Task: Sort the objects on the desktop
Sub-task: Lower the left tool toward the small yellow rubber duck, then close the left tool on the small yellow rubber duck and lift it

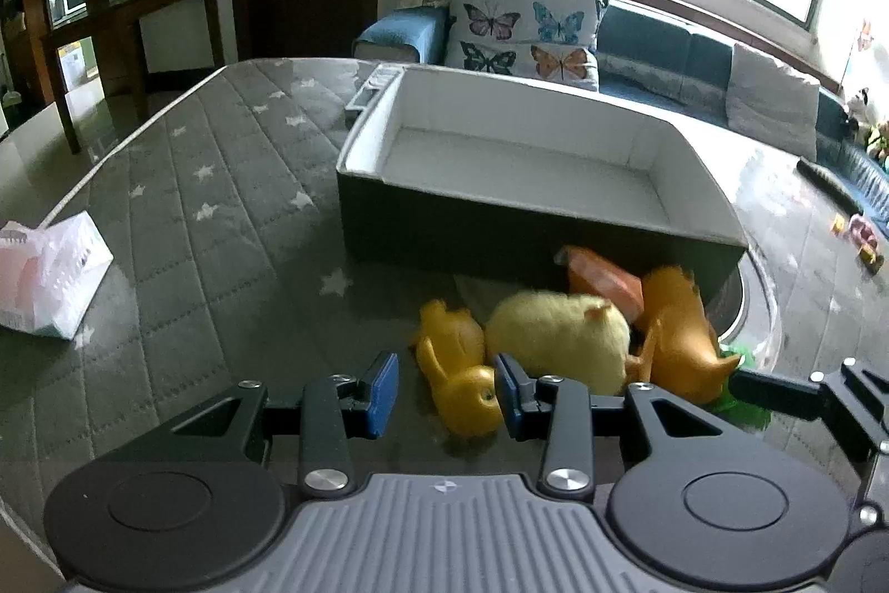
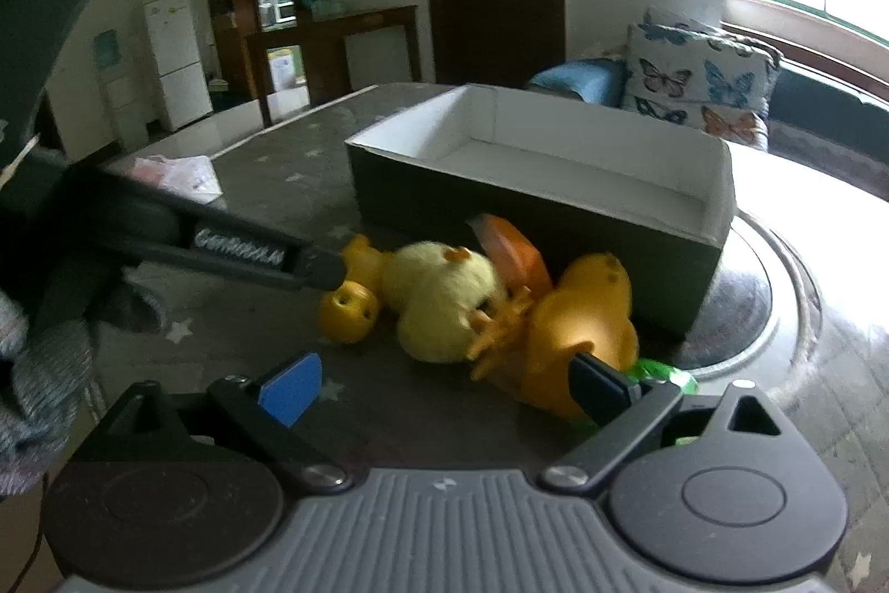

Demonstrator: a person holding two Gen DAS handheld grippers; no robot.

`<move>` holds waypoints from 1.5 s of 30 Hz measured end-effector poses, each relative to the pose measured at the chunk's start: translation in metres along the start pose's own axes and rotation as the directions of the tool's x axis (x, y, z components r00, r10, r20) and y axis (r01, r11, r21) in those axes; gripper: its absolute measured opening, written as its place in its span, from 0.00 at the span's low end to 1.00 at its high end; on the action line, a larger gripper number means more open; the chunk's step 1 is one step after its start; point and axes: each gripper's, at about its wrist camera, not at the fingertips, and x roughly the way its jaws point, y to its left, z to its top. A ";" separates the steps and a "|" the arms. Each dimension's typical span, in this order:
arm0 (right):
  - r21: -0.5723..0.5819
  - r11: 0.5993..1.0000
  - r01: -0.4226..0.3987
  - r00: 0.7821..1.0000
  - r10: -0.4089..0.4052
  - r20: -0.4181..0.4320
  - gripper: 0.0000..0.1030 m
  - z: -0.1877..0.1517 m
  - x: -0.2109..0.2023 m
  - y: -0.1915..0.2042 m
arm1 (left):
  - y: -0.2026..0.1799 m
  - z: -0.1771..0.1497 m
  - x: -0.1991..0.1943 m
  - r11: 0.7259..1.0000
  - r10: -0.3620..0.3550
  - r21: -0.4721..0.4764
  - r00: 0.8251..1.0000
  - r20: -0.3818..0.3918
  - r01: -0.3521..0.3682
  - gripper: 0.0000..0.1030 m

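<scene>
A small yellow rubber duck (image 1: 458, 370) lies on its side on the grey star-patterned table; its head sits between the open blue pads of my left gripper (image 1: 447, 395), untouched on the left side. Beside it lie a pale yellow plush chick (image 1: 558, 334), an orange packet (image 1: 603, 276) and a larger orange rubber duck (image 1: 680, 334). In the right wrist view my right gripper (image 2: 444, 384) is wide open just before the plush chick (image 2: 444, 298) and the large orange duck (image 2: 580, 320). The small duck (image 2: 353, 298) lies left. The open black box with a white inside (image 1: 533, 170) stands behind the toys.
A pink and white plastic bag (image 1: 50, 276) lies at the table's left. A green item (image 2: 664, 376) peeks from under the large duck. A round glass turntable (image 1: 761, 304) sits right of the box. A sofa with butterfly cushions (image 1: 522, 23) stands behind the table.
</scene>
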 end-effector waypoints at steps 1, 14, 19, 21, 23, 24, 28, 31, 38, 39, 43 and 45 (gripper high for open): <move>-0.007 1.000 -0.013 1.000 0.013 0.005 0.94 0.002 0.000 0.002 | 0.003 0.003 0.001 1.000 0.000 -0.004 1.000 0.000 0.000 0.39; -0.081 0.987 -0.136 0.991 0.135 -0.026 0.81 0.019 0.028 0.033 | 0.018 0.028 0.030 0.997 -0.068 -0.034 0.995 -0.066 0.066 0.39; -0.091 0.985 -0.146 0.988 0.141 -0.059 0.74 0.020 0.048 0.041 | 0.018 0.032 0.043 0.996 -0.093 0.009 0.990 -0.107 0.094 0.39; -0.103 0.984 -0.146 0.988 0.140 -0.065 0.72 0.020 0.054 0.045 | 0.018 0.034 0.046 0.995 -0.090 0.029 0.990 -0.108 0.094 0.39; -0.107 0.985 -0.137 0.989 0.130 -0.073 0.70 0.020 0.061 0.047 | 0.021 0.037 0.049 0.995 -0.095 0.022 0.989 -0.115 0.098 0.40; -0.106 0.985 -0.134 0.989 0.126 -0.079 0.66 0.021 0.065 0.048 | 0.022 0.038 0.051 0.995 -0.097 0.018 0.988 -0.118 0.100 0.40; -0.093 0.988 -0.126 0.989 0.118 -0.088 0.56 0.022 0.077 0.051 | 0.028 0.043 0.059 0.994 -0.105 0.001 0.986 -0.133 0.106 0.38; -0.081 0.991 -0.108 0.991 0.100 -0.090 0.46 0.022 0.083 0.053 | 0.031 0.043 0.063 0.990 -0.141 -0.019 0.978 -0.154 0.139 0.38; -0.046 0.993 -0.105 0.990 0.101 -0.097 0.33 0.019 0.087 0.047 | 0.037 0.037 0.072 0.979 -0.200 -0.086 0.962 -0.187 0.187 0.36; -0.045 0.993 -0.108 0.990 0.103 -0.097 0.33 0.019 0.086 0.046 | 0.038 0.037 0.072 0.977 -0.209 -0.091 0.959 -0.189 0.195 0.32; -0.039 0.992 -0.122 0.988 0.118 -0.099 0.33 0.017 0.083 0.044 | 0.038 0.036 0.068 0.976 -0.211 -0.096 0.958 -0.194 0.195 0.29; -0.037 0.991 -0.132 0.987 0.128 -0.097 0.33 0.015 0.078 0.046 | 0.038 0.034 0.065 0.977 -0.207 -0.101 0.958 -0.197 0.190 0.28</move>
